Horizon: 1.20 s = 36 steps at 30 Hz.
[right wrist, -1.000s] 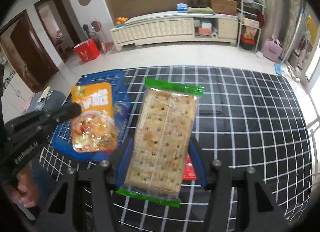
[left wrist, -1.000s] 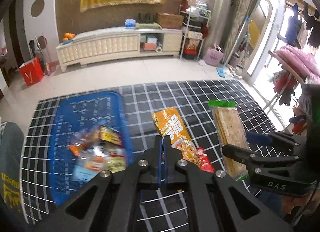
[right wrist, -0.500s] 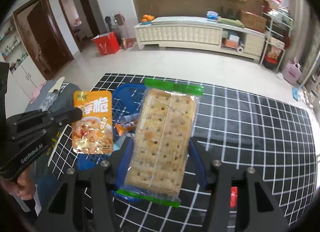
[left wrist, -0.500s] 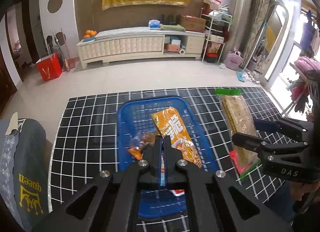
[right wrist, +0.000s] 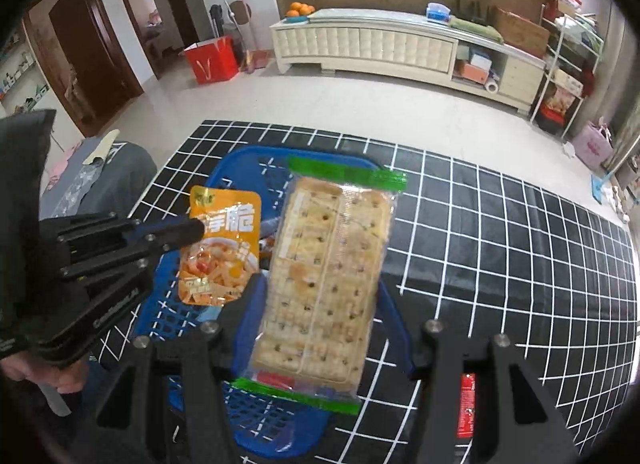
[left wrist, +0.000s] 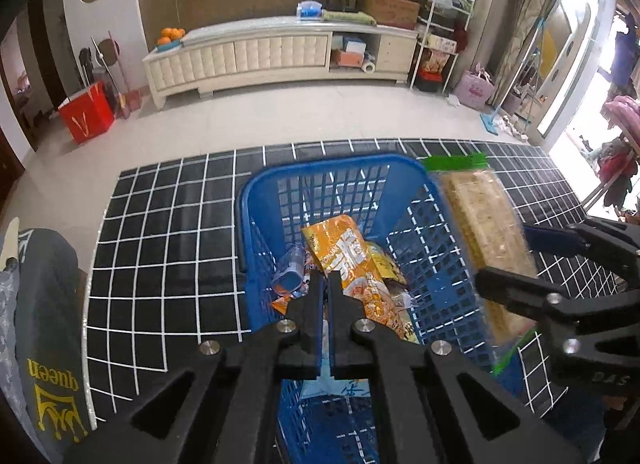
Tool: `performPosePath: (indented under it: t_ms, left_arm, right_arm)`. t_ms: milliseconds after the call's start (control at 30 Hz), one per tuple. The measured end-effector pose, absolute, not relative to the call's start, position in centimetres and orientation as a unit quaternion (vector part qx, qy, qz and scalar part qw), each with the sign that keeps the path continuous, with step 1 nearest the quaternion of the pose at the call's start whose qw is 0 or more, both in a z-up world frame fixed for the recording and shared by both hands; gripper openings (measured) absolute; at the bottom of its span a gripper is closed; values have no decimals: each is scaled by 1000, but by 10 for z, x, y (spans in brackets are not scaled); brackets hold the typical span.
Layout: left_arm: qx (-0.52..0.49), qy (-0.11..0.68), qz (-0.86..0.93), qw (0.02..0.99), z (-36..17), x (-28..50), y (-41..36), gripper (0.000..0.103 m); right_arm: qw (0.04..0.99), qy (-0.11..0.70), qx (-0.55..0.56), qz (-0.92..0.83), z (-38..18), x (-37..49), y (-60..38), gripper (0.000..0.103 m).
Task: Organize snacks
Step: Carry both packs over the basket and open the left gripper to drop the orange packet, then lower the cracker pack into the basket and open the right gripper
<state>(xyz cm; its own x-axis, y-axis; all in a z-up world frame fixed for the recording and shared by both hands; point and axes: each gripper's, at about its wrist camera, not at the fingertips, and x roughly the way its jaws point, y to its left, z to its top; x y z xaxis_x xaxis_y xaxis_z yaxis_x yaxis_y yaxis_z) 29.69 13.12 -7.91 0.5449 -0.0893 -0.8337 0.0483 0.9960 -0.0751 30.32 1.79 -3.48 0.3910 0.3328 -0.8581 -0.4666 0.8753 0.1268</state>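
A blue mesh basket (left wrist: 320, 168) stands on the black grid mat and holds several snack packets. My left gripper (left wrist: 326, 284) is shut on an orange snack pouch (left wrist: 344, 256), which hangs over the inside of the basket. In the right wrist view the same pouch (right wrist: 224, 248) hangs from the left gripper (right wrist: 192, 230) above the basket (right wrist: 248, 156). My right gripper (right wrist: 324, 296) is shut on a long clear cracker pack (right wrist: 328, 276) with green ends, above the basket's right side. From the left wrist the cracker pack (left wrist: 480, 232) shows beside the basket's right wall.
The black mat with white grid lines (left wrist: 168, 224) covers the table. A small red packet (right wrist: 466, 404) lies on the mat at the lower right. A person's grey clothing (left wrist: 44, 304) is at the left edge. Beyond the mat lie a tiled floor and a white cabinet.
Both grippers have moved left with their packs and dropped a little. The basket now lies right under the orange pouch, and the cracker pack has come over the basket's right side.
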Motion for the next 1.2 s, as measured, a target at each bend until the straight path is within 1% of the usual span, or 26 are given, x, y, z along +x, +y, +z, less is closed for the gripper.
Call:
performPosePath:
  t_ms: [233, 400, 433, 533, 600, 667, 833, 933, 1200]
  left_arm:
    - [-26, 495, -35, 868, -98, 314, 131, 1]
    - [-39, 502, -33, 864, -101, 315, 131, 2]
    - [-34, 503, -29, 863, -101, 315, 131, 4]
    - [-24, 503, -18, 864, -98, 312, 132, 25]
    - [-33, 500, -21, 865, -92, 309, 134, 30]
    - [-30, 497, -15, 867, -85, 306, 135, 39]
    - [-38, 485, -9, 874, -67, 290, 147, 42]
    - [-36, 477, -2, 878, -58, 276, 156, 47]
    - [-31, 460, 11, 887, -44, 260, 183, 47]
  right_arm:
    - [830, 502, -64, 234, -37, 306, 16, 60]
    - [830, 502, -63, 233, -34, 303, 15, 60]
    - [831, 501, -63, 234, -33, 303, 15, 60]
    - [831, 499, -63, 236, -31, 300, 16, 60]
    - [831, 498, -64, 237, -29, 298, 18, 60]
    - [832, 497, -65, 240, -26, 295, 20, 60]
    - [831, 492, -71, 250, -18, 294, 33, 60]
    - [828, 491, -94, 253, -18, 299, 49, 60]
    - [813, 513, -95, 259, -36, 314, 81, 60]
